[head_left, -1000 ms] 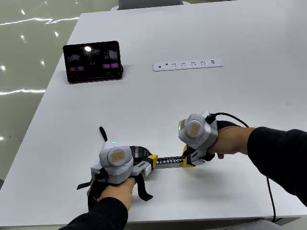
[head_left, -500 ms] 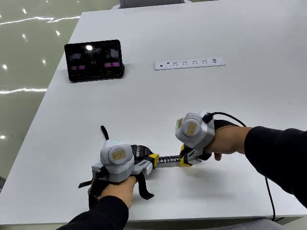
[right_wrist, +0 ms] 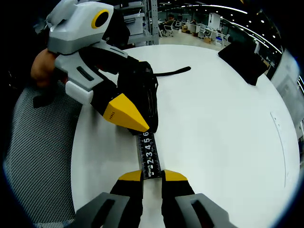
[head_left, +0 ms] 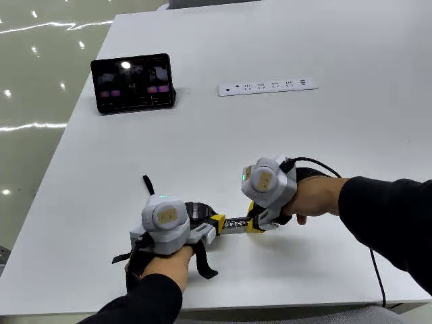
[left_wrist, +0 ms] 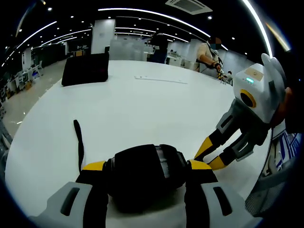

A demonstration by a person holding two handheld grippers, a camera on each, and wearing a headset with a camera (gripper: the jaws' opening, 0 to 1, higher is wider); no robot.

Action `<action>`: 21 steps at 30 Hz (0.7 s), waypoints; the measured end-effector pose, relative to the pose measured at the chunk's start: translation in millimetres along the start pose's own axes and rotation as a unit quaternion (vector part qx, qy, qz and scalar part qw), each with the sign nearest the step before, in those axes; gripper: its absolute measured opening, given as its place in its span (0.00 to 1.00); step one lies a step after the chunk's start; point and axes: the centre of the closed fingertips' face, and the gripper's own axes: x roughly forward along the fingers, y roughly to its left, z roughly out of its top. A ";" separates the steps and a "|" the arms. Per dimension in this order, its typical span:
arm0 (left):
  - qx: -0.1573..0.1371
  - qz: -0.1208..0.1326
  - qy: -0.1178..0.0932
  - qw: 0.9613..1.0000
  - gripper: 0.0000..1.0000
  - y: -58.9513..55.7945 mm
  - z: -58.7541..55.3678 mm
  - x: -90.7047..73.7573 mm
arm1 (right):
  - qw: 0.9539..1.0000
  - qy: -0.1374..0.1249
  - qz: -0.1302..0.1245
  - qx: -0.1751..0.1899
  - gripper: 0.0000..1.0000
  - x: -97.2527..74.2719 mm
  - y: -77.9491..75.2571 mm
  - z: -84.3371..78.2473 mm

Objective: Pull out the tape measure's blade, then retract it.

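Both ends of a tape measure (head_left: 202, 217) are held near the front edge of the tabletop (head_left: 283, 135). Left tool (head_left: 208, 229) is clamped around the black case (left_wrist: 145, 173); right tool (head_left: 252, 226) pinches the blade (right_wrist: 148, 156) tip, only a short length drawn out. Best practice, I'd judge: keep the case pinned and move the right tool slowly, in line with the blade, so it neither kinks nor snaps. Right gripper view reveals printed numerals on the blade; left gripper view, a strap (left_wrist: 78, 142) beside the case; head view, a distant tablet (head_left: 132, 84).
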 end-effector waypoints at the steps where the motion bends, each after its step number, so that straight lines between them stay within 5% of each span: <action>1: 0.000 0.000 0.000 1.000 0.60 -0.1 0.0 -0.1 | 1.000 0.000 0.001 0.000 0.11 0.2 0.0 0.3; 21: -0.007 -0.002 -0.001 1.000 0.60 -0.5 0.1 -0.7 | 1.000 -0.018 0.005 0.004 0.11 5.9 3.4 12.5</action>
